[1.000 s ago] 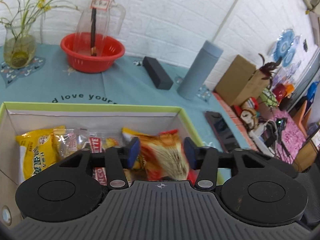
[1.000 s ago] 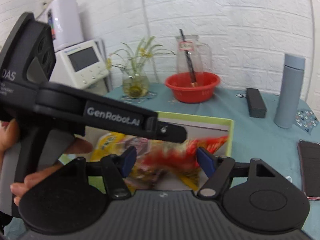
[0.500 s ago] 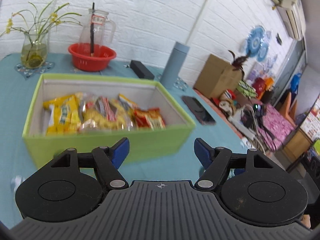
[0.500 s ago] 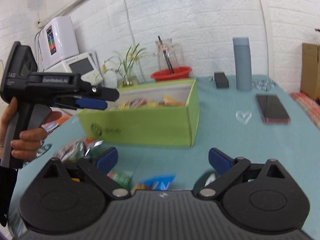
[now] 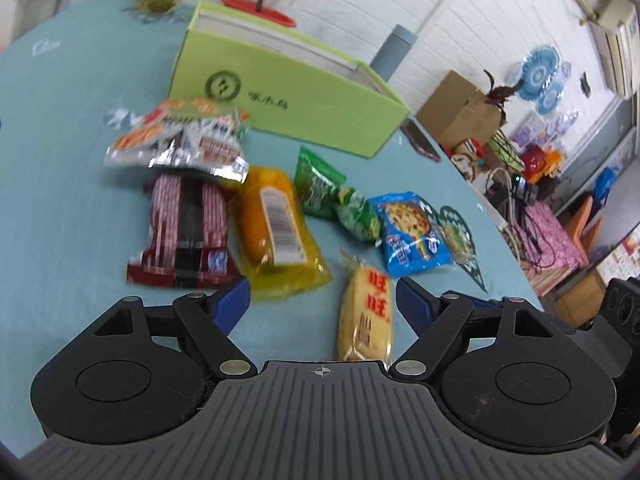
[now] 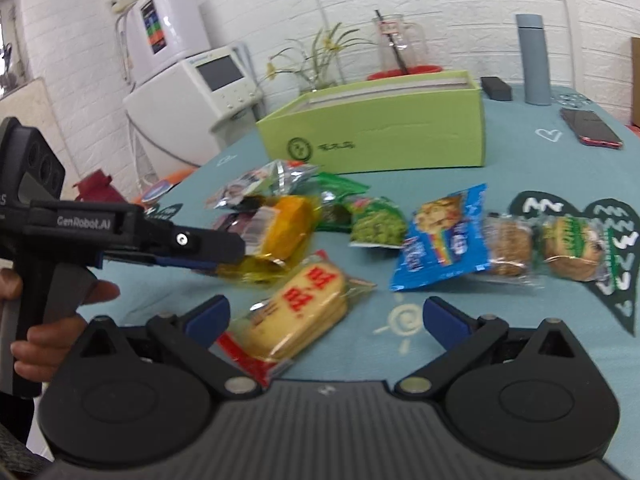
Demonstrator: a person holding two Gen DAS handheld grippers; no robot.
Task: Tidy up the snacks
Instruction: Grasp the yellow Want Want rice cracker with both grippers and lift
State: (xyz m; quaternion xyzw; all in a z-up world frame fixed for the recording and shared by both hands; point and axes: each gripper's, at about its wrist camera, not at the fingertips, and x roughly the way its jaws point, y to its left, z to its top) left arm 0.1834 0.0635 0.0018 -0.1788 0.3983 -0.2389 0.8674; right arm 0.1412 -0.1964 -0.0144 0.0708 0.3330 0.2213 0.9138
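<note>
Several snack packets lie on the teal tablecloth in front of a green box. A pale rice-cracker pack with red characters lies nearest, between the fingers of my left gripper, which is open and empty. Beside it lie a yellow packet, a red striped packet, a silver bag, green packets, a blue bag and clear-wrapped cookies. My right gripper is open and empty, just above the cloth near the cracker pack.
A phone, a grey flask, a black case, a red bowl with a glass jug and a flower vase stand behind the box. The table edge falls off right in the left wrist view, by a cardboard box.
Both grippers have pulled back from the green box and tilted down toward the loose snacks in front of it. The orange snack bag stayed in the box; both jaws are open.
</note>
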